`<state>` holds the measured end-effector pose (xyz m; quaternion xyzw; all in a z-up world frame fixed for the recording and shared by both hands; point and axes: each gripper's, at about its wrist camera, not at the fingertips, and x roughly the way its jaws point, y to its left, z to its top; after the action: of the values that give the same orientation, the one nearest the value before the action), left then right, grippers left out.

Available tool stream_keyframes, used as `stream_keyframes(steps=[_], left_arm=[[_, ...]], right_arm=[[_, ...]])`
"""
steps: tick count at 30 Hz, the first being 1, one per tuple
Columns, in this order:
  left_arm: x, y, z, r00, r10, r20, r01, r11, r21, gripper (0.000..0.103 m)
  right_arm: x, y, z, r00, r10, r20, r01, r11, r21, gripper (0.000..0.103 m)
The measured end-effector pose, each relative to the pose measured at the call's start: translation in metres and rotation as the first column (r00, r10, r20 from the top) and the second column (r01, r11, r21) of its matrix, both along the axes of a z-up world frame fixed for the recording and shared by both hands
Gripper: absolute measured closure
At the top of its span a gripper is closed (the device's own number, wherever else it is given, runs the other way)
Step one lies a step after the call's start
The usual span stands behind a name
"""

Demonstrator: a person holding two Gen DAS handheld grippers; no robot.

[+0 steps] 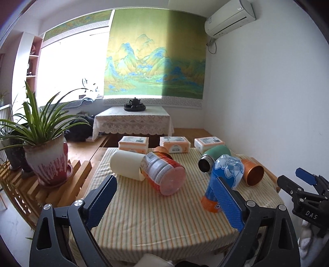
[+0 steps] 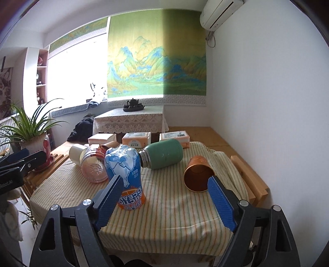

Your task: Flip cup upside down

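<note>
Copper cup (image 2: 198, 175) on its side, both tongs wide open, empty.

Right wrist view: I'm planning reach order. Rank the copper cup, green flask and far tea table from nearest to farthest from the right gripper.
1. Copper cup: on its side, just beyond the right gripper, by its right finger.
2. Green flask: lying mid-table, behind the cup, toward the left.
3. Tea table: across the room, under the wall hanging.

Ahead of my tongs: mountain-scene hanging (image 1: 156, 61), teapot (image 1: 134, 102) on lace-covered low table (image 1: 133, 121). Potted plant (image 1: 49, 158) to my left. Air conditioner (image 1: 230, 17) high right.
</note>
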<state>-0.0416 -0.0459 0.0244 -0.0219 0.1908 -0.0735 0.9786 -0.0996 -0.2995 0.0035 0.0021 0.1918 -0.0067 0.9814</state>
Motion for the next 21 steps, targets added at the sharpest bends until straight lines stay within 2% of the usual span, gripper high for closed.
stream_keyframes(steps=[9, 15, 21], left_arm=[[-0.028, 0.021, -0.001, 0.999, 0.038, 0.007, -0.038, 0.999, -0.003, 0.003], [-0.029, 0.024, -0.009, 0.998, 0.059, -0.017, -0.059, 0.998, -0.023, 0.002], [-0.026, 0.02, -0.015, 0.997, 0.072, -0.027, -0.072, 0.997, -0.001, 0.001]], right_arm=[[-0.015, 0.012, 0.005, 0.999, -0.028, 0.038, 0.027, 1.0, 0.012, 0.015], [-0.021, 0.016, 0.004, 0.998, -0.038, 0.047, 0.038, 0.999, 0.01, 0.014], [-0.022, 0.02, 0.002, 0.998, -0.044, 0.053, 0.044, 0.999, -0.001, 0.013]])
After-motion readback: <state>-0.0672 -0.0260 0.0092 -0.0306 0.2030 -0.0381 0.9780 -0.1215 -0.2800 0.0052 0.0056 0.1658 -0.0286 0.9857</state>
